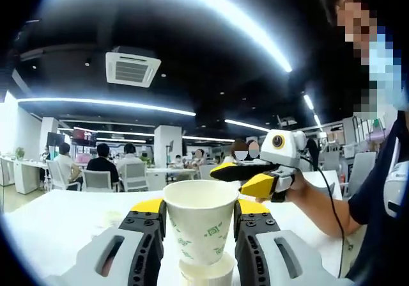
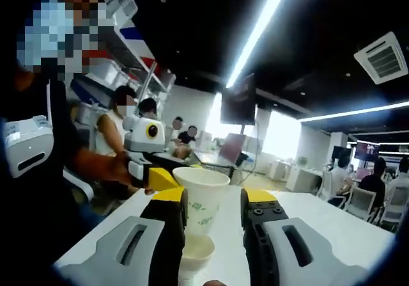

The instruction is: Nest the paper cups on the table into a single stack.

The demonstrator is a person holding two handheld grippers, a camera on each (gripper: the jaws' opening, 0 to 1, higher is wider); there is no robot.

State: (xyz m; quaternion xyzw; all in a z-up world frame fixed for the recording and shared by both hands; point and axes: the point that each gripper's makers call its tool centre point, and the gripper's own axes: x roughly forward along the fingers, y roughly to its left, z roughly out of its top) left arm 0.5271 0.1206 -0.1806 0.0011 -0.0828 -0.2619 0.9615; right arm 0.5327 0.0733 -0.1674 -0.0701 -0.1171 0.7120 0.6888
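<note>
Left claw [image 1: 199,225]: I read its jaws closed against the sides of the white paper cup with green print [image 1: 200,219], held upright above the white table [image 1: 57,219].
Second cup: a white paper cup [image 1: 206,270] sits directly below, near the jaw bases.
Right claw [image 1: 250,178]: far right, beyond the held cup; whether it is open I cannot tell.
</note>
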